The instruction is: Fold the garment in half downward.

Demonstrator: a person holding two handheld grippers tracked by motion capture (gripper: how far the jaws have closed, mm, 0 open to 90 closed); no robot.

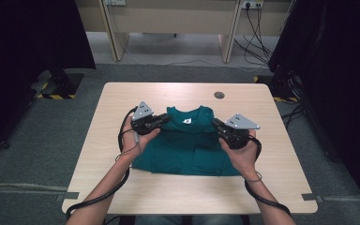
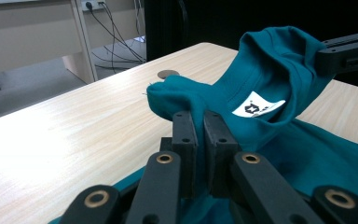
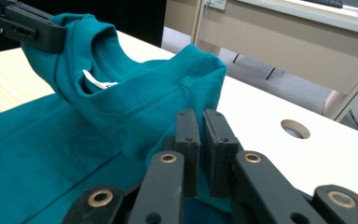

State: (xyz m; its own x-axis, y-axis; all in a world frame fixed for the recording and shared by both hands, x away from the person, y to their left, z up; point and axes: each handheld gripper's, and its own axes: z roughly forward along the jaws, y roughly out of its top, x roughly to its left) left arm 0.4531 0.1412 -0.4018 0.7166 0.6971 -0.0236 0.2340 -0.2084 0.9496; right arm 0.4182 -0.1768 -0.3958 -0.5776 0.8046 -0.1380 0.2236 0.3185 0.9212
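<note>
A teal T-shirt [image 1: 187, 145] lies folded on the light wooden table [image 1: 122, 98], collar at the far side with a white label [image 1: 187, 121]. My left gripper [image 1: 165, 119] is shut on the shirt's left shoulder edge and holds it lifted off the table. In the left gripper view the jaws pinch the teal T-shirt [image 2: 279, 60] cloth at my left gripper [image 2: 200, 119]. My right gripper [image 1: 215, 124] is shut on the right shoulder edge. The right gripper view shows my right gripper [image 3: 201, 116] clamping the teal T-shirt [image 3: 149, 93] fold. The collar hangs raised between both grippers.
A round cable hole [image 1: 219, 95] sits in the table beyond the shirt. Bare tabletop runs along the left, right and near sides. Desks and trailing cables [image 1: 258, 33] stand on the floor behind the table. Dark curtains flank both sides.
</note>
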